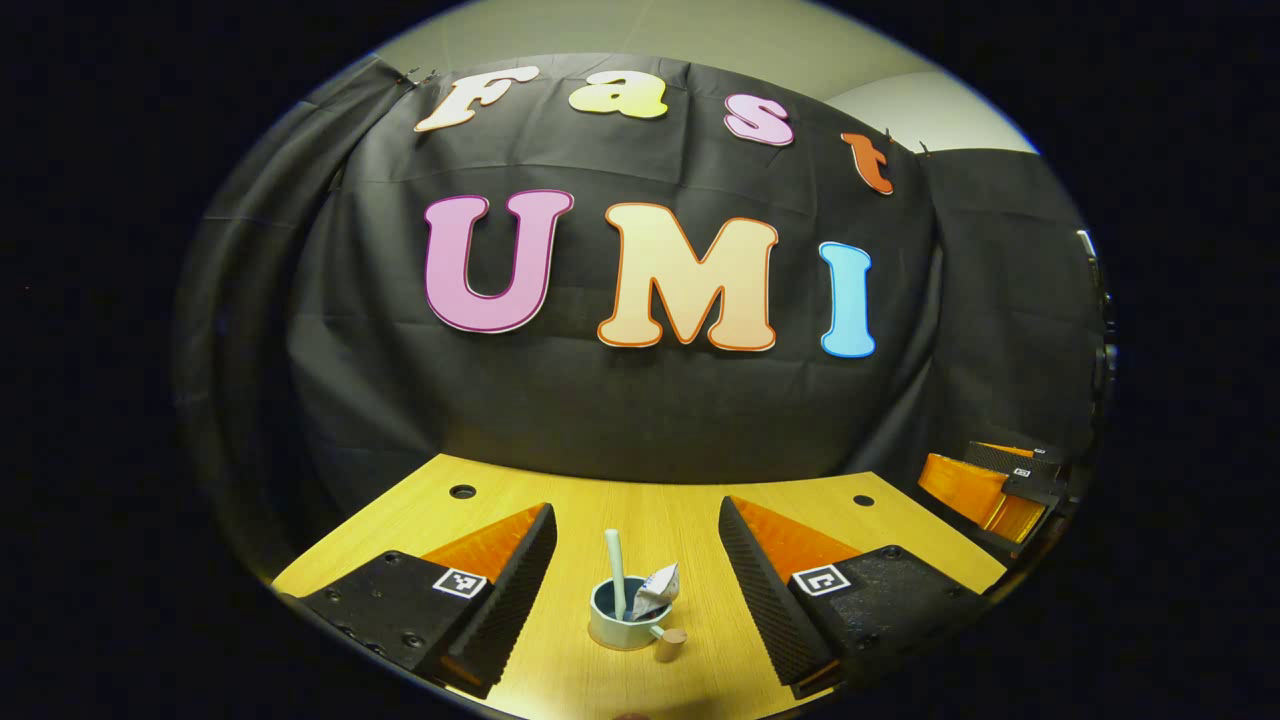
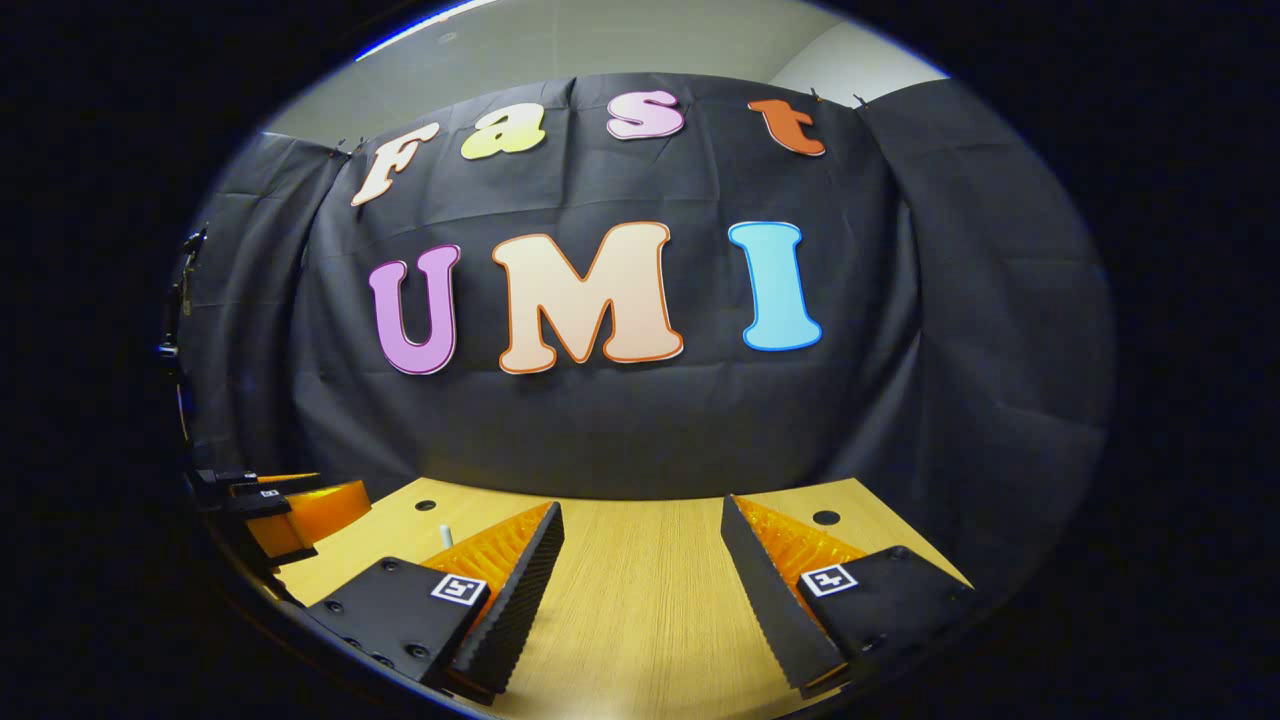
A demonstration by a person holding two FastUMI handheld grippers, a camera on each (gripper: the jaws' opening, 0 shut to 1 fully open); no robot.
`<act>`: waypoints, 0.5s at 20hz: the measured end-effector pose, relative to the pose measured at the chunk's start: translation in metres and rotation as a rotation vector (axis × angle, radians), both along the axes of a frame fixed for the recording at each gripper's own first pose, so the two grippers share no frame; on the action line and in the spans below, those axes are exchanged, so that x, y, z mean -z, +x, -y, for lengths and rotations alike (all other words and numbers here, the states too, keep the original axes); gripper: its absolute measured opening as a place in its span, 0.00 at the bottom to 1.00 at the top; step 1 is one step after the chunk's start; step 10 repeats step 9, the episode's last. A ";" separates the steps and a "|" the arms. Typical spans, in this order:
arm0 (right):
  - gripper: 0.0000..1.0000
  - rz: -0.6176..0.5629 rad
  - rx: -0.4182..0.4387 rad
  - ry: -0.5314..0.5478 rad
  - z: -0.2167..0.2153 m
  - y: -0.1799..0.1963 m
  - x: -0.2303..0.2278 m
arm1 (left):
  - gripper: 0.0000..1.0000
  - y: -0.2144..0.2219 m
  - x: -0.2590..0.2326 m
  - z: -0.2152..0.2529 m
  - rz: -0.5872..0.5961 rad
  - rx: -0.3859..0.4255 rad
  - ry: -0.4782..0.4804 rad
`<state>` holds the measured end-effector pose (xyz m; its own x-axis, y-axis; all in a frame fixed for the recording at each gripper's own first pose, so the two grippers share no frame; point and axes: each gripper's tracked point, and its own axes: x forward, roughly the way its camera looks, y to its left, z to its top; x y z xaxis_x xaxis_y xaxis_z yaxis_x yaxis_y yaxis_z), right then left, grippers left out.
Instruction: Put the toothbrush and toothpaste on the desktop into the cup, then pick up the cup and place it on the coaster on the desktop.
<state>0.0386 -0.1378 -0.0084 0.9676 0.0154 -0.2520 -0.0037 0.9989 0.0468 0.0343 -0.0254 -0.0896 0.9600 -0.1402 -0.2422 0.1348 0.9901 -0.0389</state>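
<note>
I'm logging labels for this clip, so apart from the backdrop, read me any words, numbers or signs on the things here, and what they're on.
No words or numbers can be read.
Toothpaste tube in the cup: print too small to read.
Left tongs and right tongs: a square black-and-white code marker on each finger, a pattern and not text.
</note>
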 end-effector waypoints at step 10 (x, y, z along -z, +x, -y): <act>0.98 0.078 0.007 -0.016 -0.003 0.006 -0.032 | 0.94 0.003 -0.017 -0.015 0.034 -0.019 -0.013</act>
